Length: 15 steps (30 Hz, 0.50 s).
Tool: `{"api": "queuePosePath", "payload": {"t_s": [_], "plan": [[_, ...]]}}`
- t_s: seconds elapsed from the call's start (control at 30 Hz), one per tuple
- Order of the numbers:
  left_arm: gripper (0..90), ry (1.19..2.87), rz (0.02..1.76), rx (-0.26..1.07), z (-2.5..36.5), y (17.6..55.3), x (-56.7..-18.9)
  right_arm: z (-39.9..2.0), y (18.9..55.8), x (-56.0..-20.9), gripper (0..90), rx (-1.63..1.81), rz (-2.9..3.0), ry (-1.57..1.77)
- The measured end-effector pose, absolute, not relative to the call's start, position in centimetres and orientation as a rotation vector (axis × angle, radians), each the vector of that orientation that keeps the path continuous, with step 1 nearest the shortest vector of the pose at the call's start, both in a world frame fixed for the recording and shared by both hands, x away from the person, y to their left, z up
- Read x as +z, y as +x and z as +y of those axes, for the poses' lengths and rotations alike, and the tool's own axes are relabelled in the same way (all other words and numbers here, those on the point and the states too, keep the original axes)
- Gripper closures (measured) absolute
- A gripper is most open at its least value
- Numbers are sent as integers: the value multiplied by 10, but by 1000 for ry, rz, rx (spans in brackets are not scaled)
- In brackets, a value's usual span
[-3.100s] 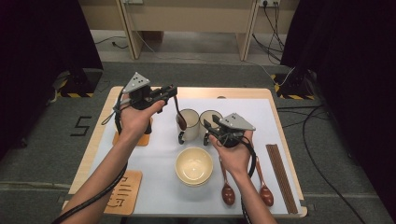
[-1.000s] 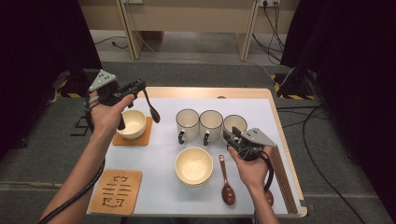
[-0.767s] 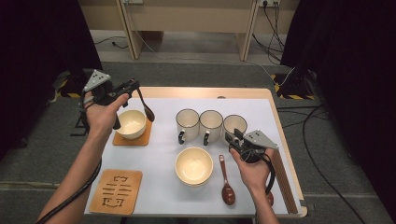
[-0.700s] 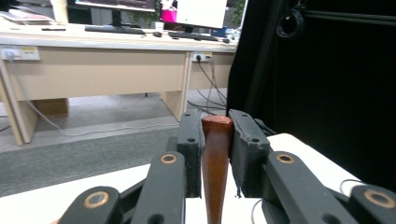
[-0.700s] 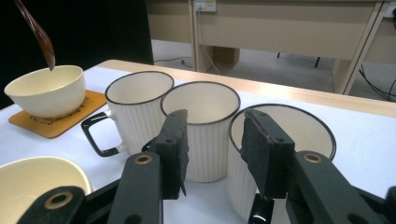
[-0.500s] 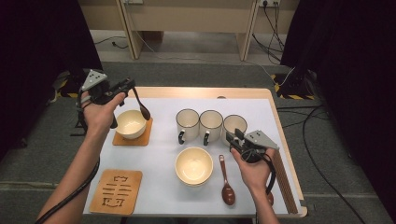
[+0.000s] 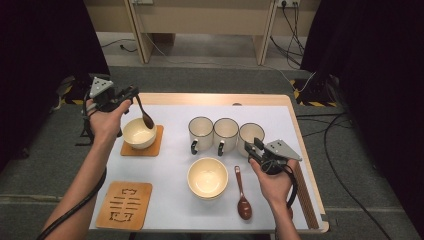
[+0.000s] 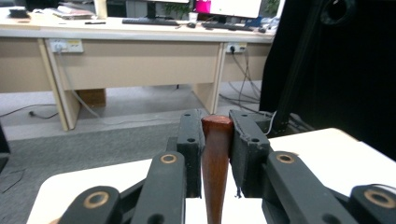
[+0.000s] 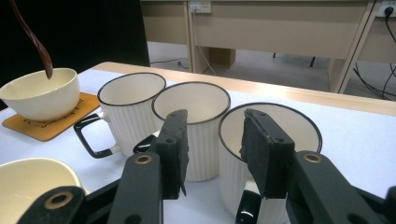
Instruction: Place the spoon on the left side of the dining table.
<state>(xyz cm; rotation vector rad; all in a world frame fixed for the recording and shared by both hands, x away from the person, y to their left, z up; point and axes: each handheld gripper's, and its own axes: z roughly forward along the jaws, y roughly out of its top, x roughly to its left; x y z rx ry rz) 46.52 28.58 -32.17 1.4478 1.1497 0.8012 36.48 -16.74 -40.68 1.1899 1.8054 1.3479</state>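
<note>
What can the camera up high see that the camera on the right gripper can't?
High view alone: the left gripper shut on the brown wooden spoon's handle, a second brown spoon lying on the white table, and a carved wooden coaster.

Right gripper view alone: its own two black jaws close up, standing open and empty just before the nearest mug.

Both: three white ribbed mugs in a row, the cream bowl on its orange coaster, and the held spoon's tip over that bowl.

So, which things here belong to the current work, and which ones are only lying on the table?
In use:
- left gripper
- wooden spoon, held over
- bowl on its coaster

Lying about:
- three mugs
- second bowl
- second spoon
- empty coaster
</note>
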Motion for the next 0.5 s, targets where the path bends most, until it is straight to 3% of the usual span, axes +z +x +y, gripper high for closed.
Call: {"api": "queuePosePath", "payload": {"t_s": [0.5], "plan": [[741, 1525, 1274, 804, 292, 489, -360, -173, 365, -408, 606, 1345, 1797, 1206]]}}
